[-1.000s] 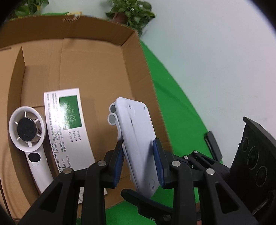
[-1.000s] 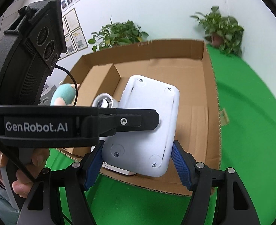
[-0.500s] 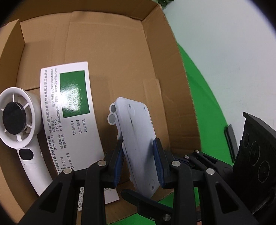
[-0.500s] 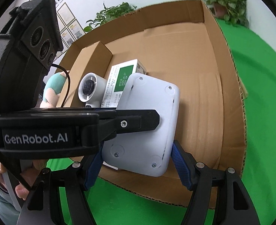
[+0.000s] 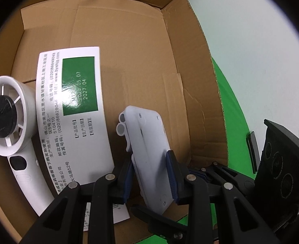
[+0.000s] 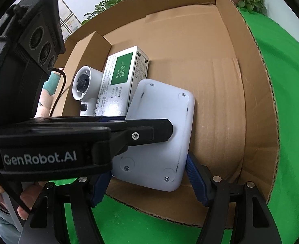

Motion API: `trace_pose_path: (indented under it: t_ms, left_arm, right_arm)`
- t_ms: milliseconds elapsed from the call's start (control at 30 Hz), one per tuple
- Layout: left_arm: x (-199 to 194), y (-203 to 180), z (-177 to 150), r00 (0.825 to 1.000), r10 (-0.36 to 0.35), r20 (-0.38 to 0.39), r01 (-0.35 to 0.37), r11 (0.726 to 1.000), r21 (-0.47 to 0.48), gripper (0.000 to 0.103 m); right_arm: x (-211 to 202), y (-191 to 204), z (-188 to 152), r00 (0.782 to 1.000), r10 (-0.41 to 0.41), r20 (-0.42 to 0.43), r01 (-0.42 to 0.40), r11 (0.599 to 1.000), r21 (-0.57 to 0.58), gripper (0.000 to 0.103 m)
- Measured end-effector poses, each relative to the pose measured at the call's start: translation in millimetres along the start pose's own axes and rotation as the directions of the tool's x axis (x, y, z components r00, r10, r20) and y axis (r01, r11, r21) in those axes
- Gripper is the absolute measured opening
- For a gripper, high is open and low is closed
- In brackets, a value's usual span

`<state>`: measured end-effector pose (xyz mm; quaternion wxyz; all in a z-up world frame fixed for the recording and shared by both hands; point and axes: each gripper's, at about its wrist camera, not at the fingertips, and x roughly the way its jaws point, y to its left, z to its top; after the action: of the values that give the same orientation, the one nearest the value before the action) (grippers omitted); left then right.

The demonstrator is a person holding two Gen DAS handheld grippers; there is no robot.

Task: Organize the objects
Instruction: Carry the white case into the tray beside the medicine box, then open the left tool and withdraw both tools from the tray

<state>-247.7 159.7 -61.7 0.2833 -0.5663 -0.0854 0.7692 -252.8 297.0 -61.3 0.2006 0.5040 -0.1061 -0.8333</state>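
Note:
A flat white plastic device (image 5: pixel 149 152) is held between both grippers over the open cardboard box (image 5: pixel 129 40). My left gripper (image 5: pixel 150 174) is shut on its thin faces. My right gripper (image 6: pixel 149 174) is shut on its two side edges (image 6: pixel 157 134); the left gripper's finger crosses in front of it in the right wrist view. The device hangs low inside the box (image 6: pixel 220 101), near its front right corner, beside a white and green carton (image 5: pixel 72 118).
A white handheld fan (image 5: pixel 5 109) lies left of the carton in the box; both also show in the right wrist view, fan (image 6: pixel 84 87) and carton (image 6: pixel 121 81). Green cloth (image 6: pixel 287 101) surrounds the box. A dark flat item (image 5: pixel 253 152) lies on the cloth.
Both grippers have carried the white device forward and down into the box. The box, carton and fan now appear larger and closer.

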Motion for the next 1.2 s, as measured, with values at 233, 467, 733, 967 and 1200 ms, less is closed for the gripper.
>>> trace_pose_path:
  t_ms: [233,467,733,967,1200]
  left_arm:
    - [-7.9,1.5,-6.2,1.0,0.03,0.0,-0.03,1.0,-0.006,0.035]
    - [-38.2,3.3,-16.4,0.996,0.031,0.083,-0.032,0.999,0.011,0.04]
    - [-112.5,17.6,-51.6,0.96,0.102,0.26,-0.115,0.993,0.034,0.043]
    - [-165.1,48.8,-62.4,0.881,0.242,0.406,-0.261,0.965,-0.01,0.054]
    - [-169.1,83.9,-83.3,0.878,0.272,0.394,-0.269,0.961,-0.065,0.054]
  right_arm:
    - [0.8,3.6,-0.8,1.0,0.001,0.0,-0.001,1.0,0.002,0.074]
    - [-1.0,7.5,0.8,1.0,-0.017,0.012,0.016,1.0,0.012,0.074]
    - [-7.6,26.0,0.9,0.994,-0.103,0.042,0.105,0.994,-0.036,0.075]
    - [2.6,80.5,5.8,0.973,-0.199,0.118,0.21,0.973,-0.092,0.102]
    - [49.1,104.2,12.9,0.948,-0.304,0.099,0.311,0.948,-0.071,0.102]
